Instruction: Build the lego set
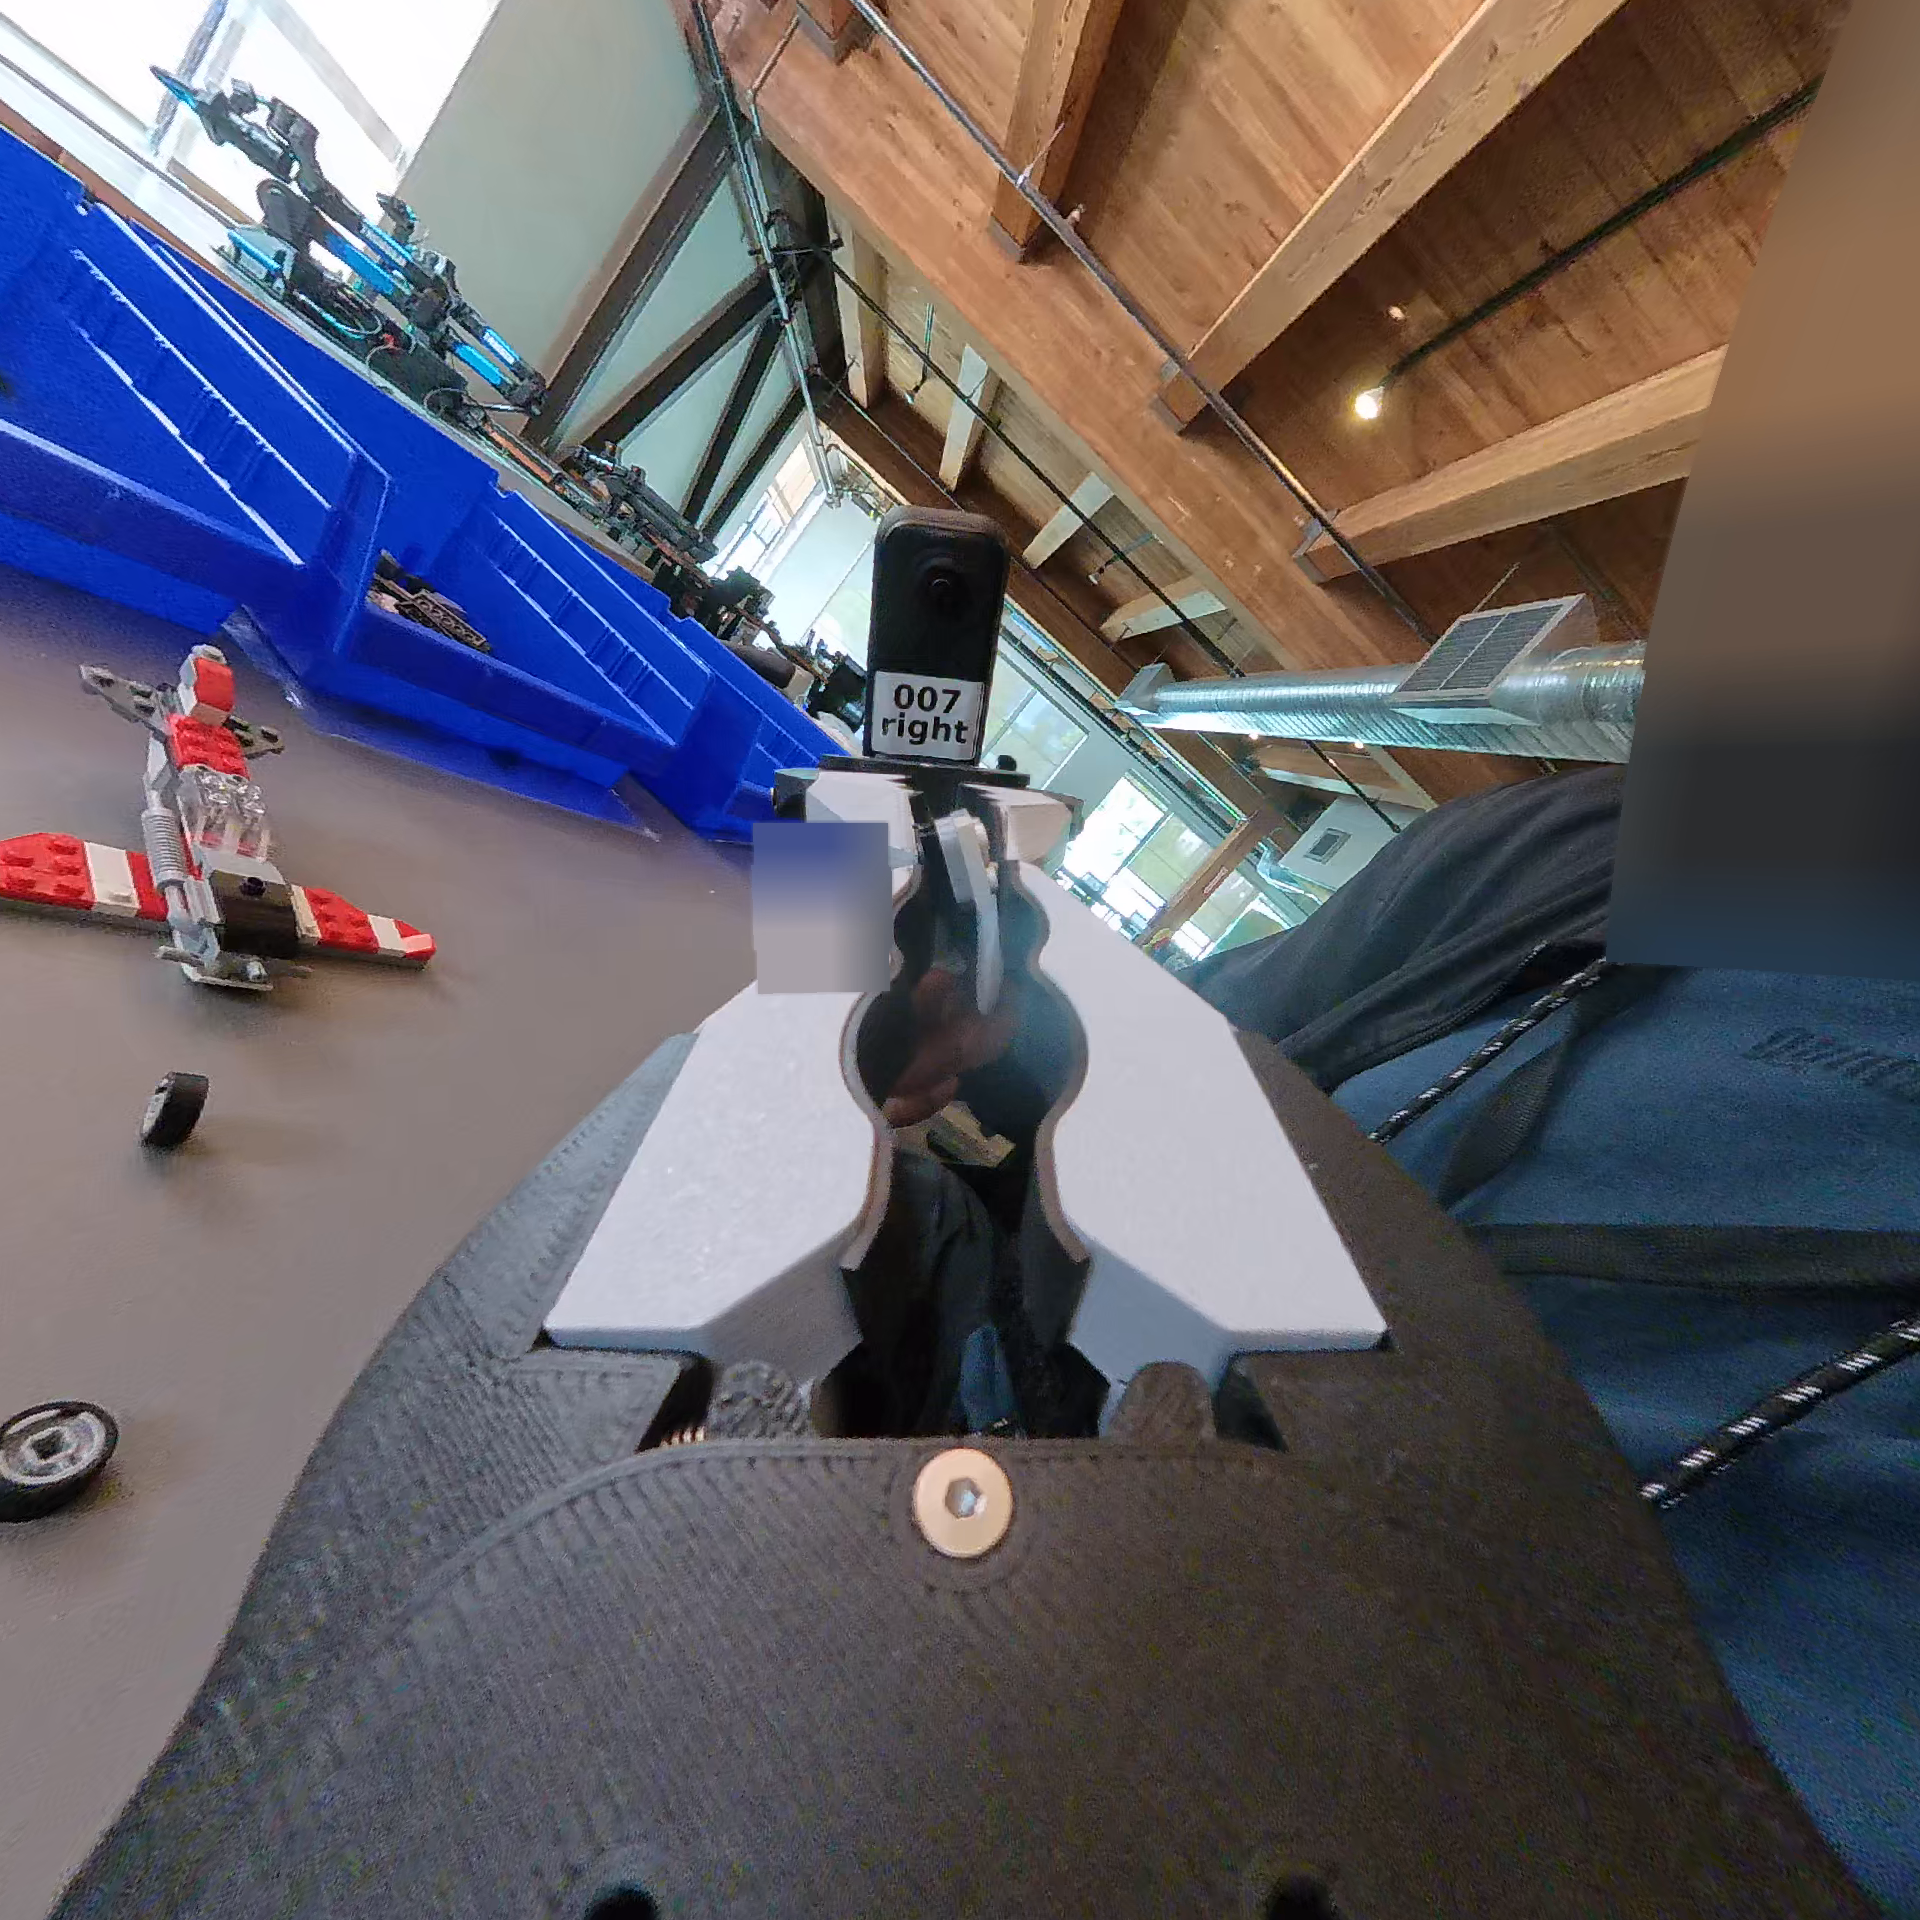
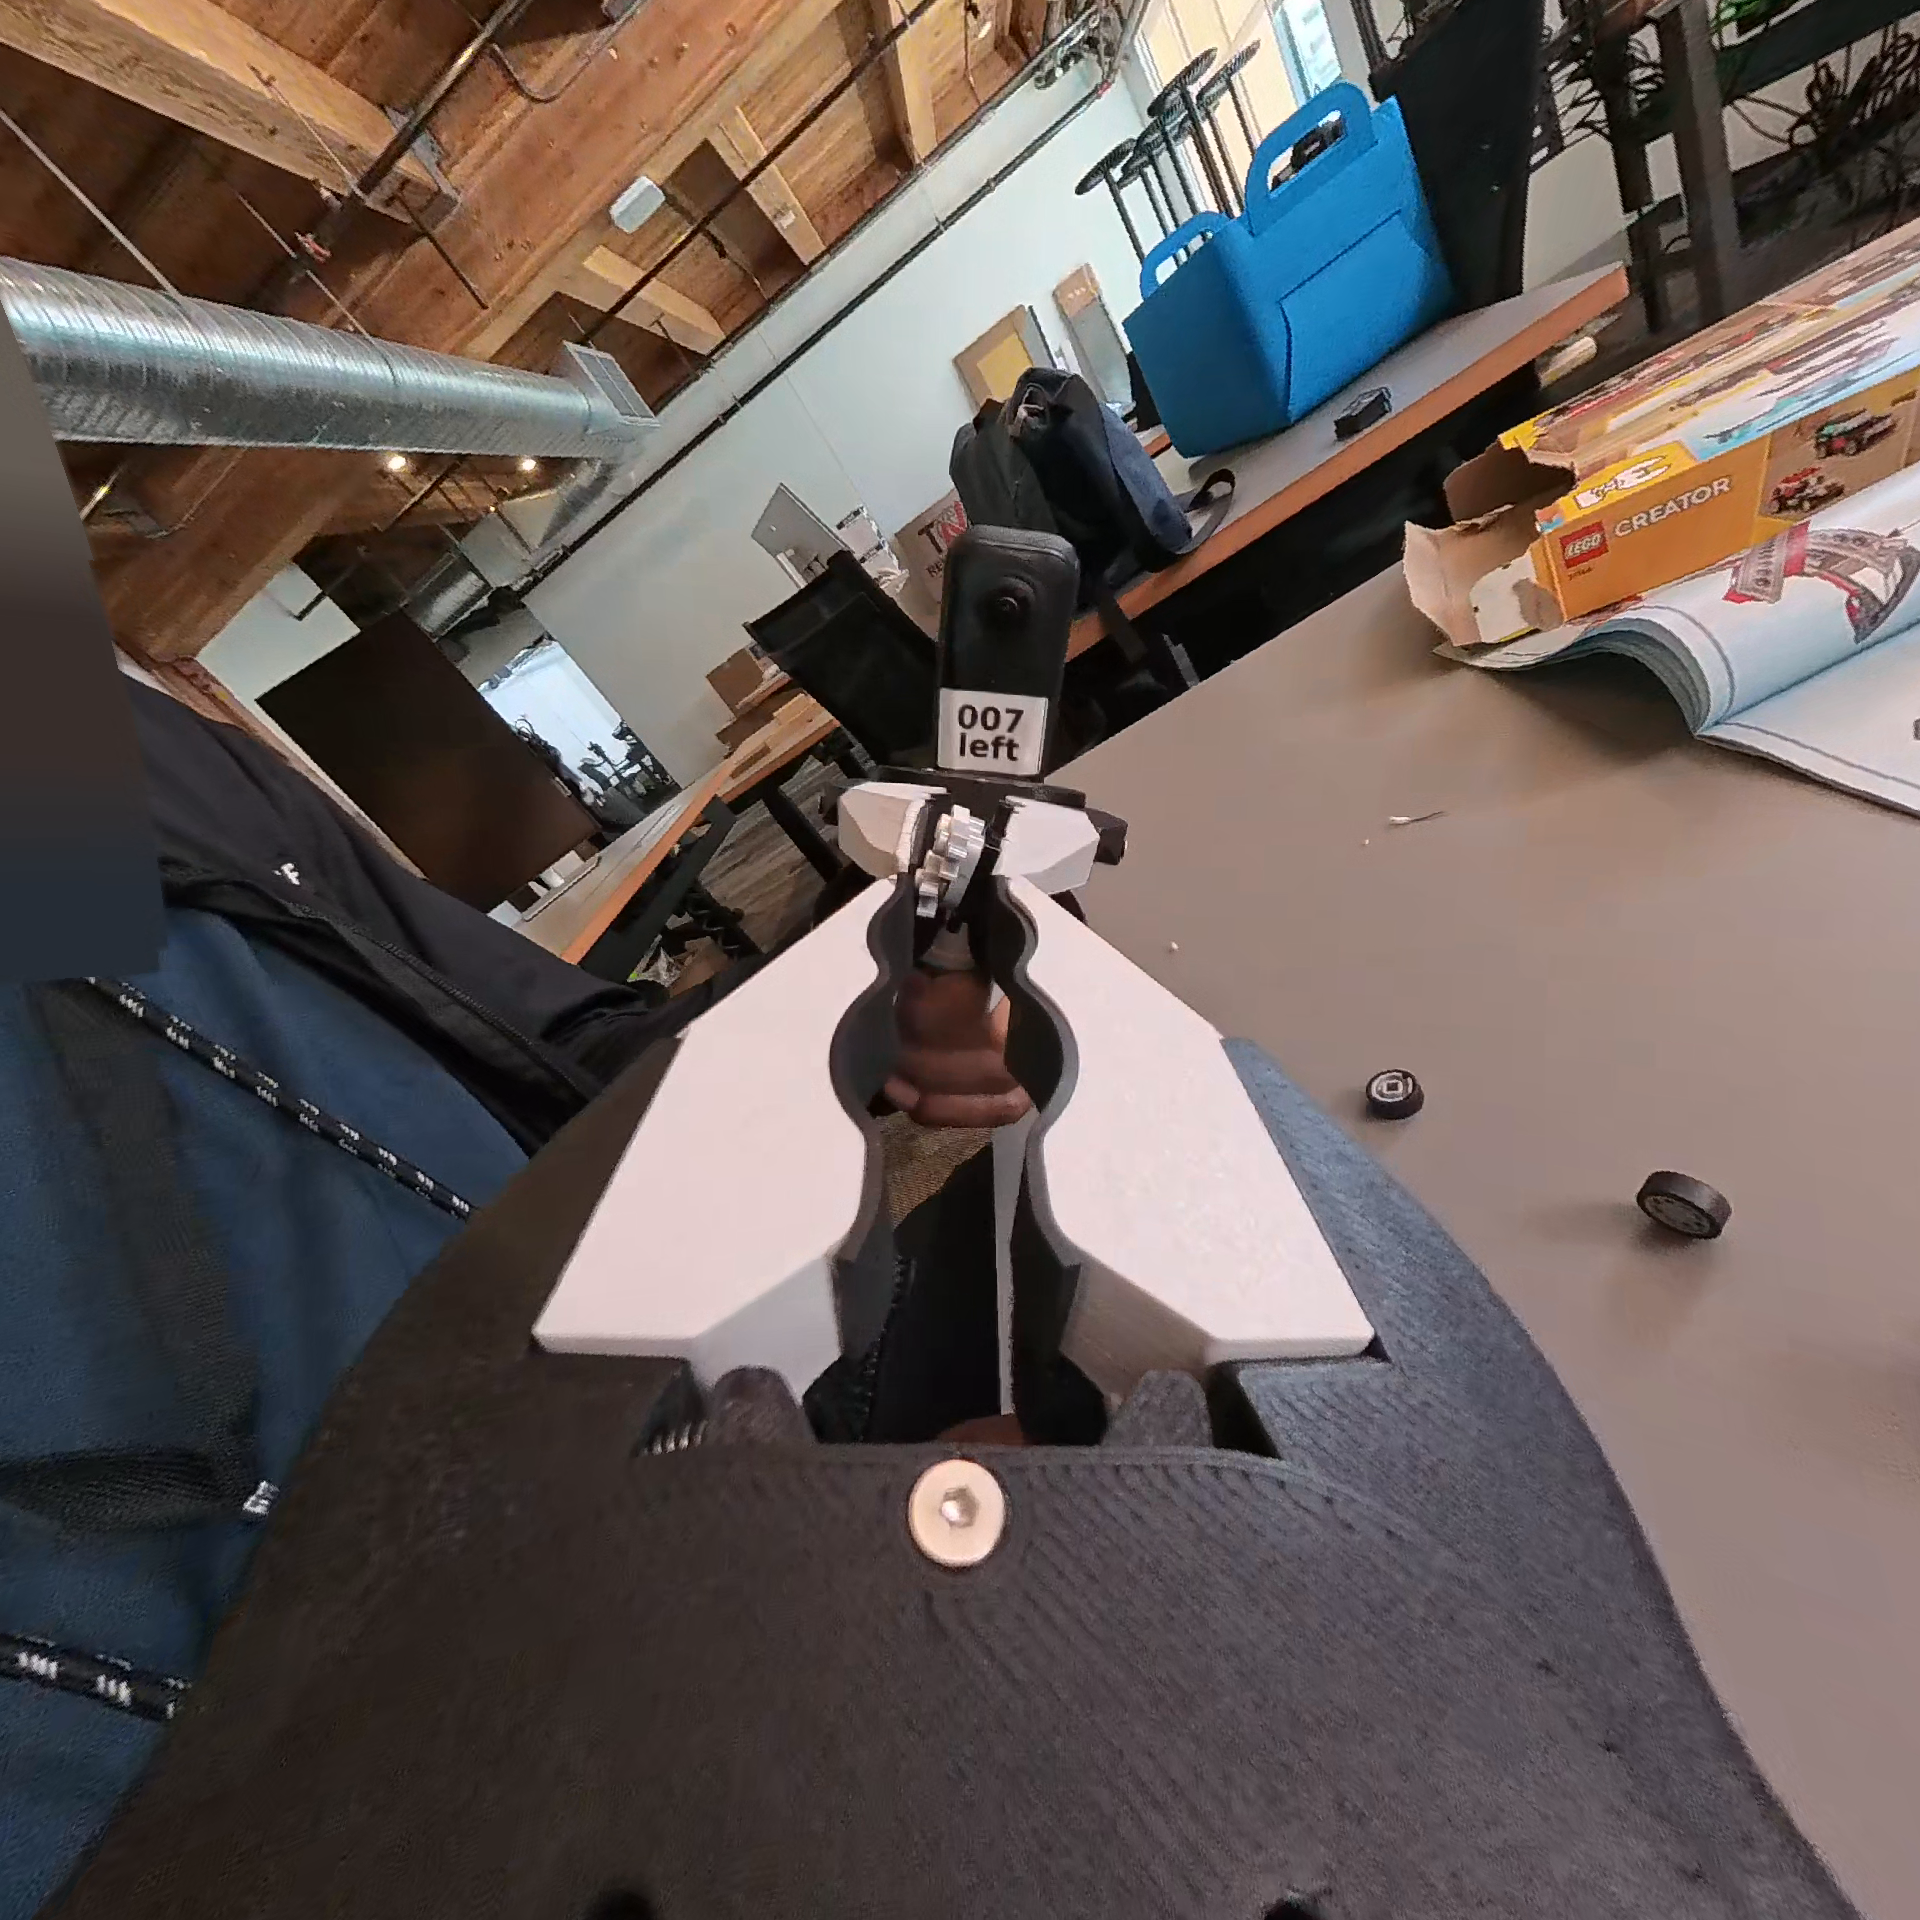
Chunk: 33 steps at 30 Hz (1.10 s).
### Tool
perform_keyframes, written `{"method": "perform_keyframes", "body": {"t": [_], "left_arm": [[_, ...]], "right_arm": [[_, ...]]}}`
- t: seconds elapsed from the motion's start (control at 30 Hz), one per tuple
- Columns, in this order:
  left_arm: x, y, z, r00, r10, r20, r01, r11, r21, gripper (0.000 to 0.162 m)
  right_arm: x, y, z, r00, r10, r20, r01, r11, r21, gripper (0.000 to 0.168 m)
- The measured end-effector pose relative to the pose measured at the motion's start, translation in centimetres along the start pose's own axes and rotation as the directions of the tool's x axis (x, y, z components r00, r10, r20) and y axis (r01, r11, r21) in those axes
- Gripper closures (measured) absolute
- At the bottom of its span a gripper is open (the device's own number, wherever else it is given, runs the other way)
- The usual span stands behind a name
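Note:
My two grippers meet tip to tip above the near edge of the grey table. My left gripper is shut on a small grey toothed gear. My right gripper is shut on a grey blade-shaped part. The two parts touch or nearly touch between the tips. A red and white lego plane lies on the table to the left. Two black wheels lie loose near it and also show in the right wrist view.
Blue bins stand behind the plane. An opened lego box and an open instruction booklet lie at the table's far right. A person in a dark blue jacket is close behind the grippers. Only a small space, under 4 cm, lies between the two pairs of fingers.

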<state>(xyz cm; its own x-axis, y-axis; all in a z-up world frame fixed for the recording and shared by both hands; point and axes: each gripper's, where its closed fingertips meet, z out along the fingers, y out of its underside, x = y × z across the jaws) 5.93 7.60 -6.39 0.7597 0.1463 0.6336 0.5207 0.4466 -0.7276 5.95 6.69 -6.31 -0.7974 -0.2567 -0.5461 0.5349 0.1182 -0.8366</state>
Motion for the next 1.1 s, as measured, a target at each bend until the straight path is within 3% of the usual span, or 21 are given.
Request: {"method": "perform_keyframes", "body": {"t": [0.33, 0.53, 0.83, 1.1], "left_arm": [[-0.4, 0.4, 0.1, 0.998, 0.037, 0.041, -0.036, 0.999, -0.035, 0.150], [-0.7, -0.1, 0.2, 0.999, -0.047, 0.022, 0.047, 0.999, 0.017, 0.150], [-3.4, -0.3, -1.5, 0.953, -0.297, 0.057, 0.291, 0.952, 0.095, 0.150], [-3.3, 0.8, -0.8, 0.941, -0.333, 0.057, 0.331, 0.943, 0.045, 0.150]], "right_arm": [[0.3, 0.4, -0.2, 1.000, 0.029, 0.001, -0.029, 0.999, -0.018, 0.156], [0.6, 0.0, -0.5, 1.000, 0.002, -0.014, -0.002, 1.000, -0.026, 0.155], [2.5, -0.6, -1.5, 0.920, -0.353, -0.172, 0.353, 0.935, -0.034, 0.137], [3.5, 1.5, -0.5, 0.796, -0.559, -0.232, 0.526, 0.829, -0.190, 0.137]]}}
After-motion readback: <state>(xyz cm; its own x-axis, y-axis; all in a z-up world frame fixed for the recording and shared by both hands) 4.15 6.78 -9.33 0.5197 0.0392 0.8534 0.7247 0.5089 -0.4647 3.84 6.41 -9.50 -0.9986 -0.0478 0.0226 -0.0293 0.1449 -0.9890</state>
